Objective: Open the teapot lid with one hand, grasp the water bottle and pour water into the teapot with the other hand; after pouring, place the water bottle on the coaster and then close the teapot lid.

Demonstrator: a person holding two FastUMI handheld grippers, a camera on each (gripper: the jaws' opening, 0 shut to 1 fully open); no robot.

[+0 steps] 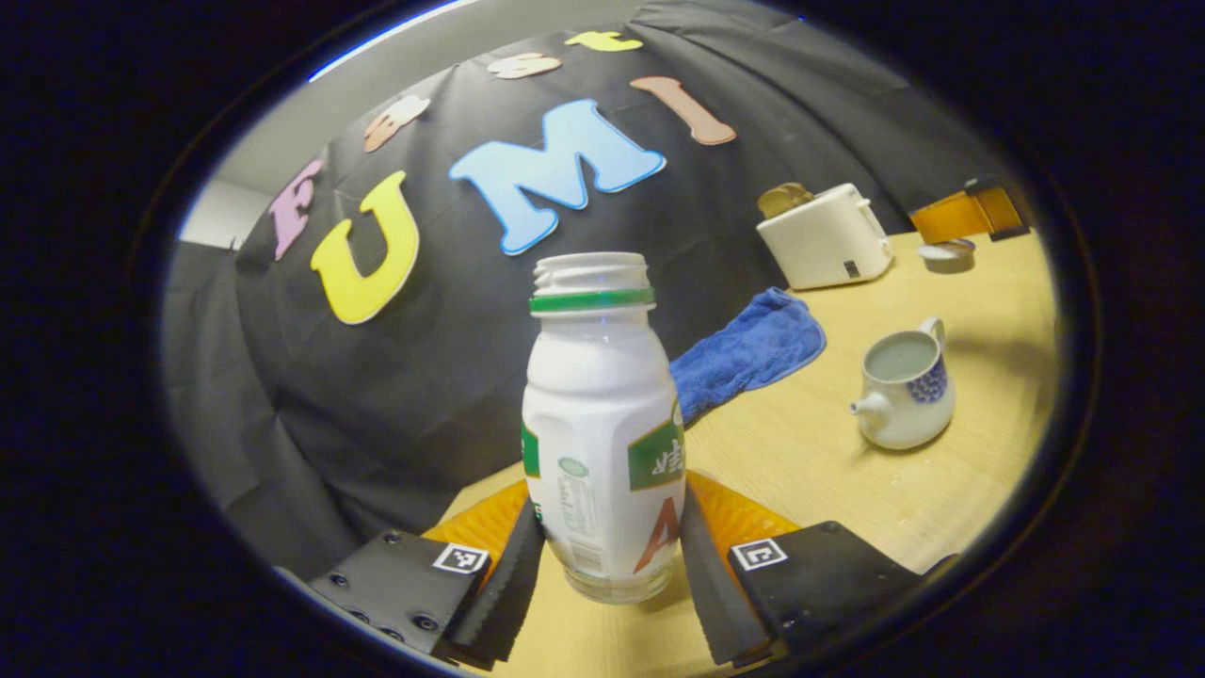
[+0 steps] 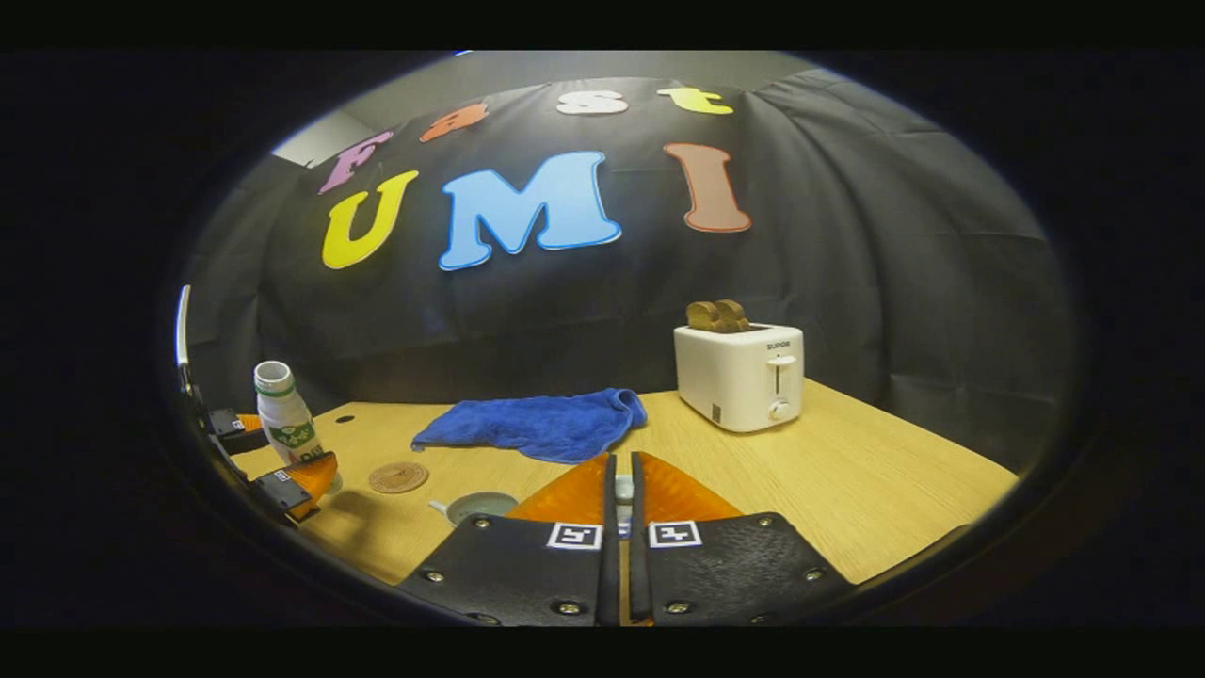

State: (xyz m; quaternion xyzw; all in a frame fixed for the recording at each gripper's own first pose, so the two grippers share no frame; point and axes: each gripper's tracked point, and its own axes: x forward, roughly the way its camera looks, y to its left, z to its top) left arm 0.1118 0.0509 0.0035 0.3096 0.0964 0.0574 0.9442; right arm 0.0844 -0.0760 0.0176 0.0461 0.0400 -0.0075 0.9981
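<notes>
An uncapped white water bottle (image 1: 602, 414) with a green neck ring stands upright between the fingers of my left gripper (image 1: 610, 551), which is shut on its lower body. The right gripper view has that bottle (image 2: 282, 414) and the left gripper (image 2: 273, 454) at the far left. The white teapot (image 1: 904, 386) sits open on the table to the right, liquid inside. Its rim (image 2: 480, 506) lies just left of my right gripper (image 2: 621, 471), which is shut on a pale sliver, the teapot lid (image 2: 622, 490). That lid (image 1: 946, 252) hangs under the right gripper (image 1: 970, 215) beyond the teapot. A round brown coaster (image 2: 397, 476) lies between bottle and teapot.
A blue towel (image 2: 537, 424) lies crumpled at the back of the wooden table (image 2: 847, 490). A white toaster (image 2: 741, 377) with bread in its slots stands at the back right. The black cloth wall closes off the table's far side.
</notes>
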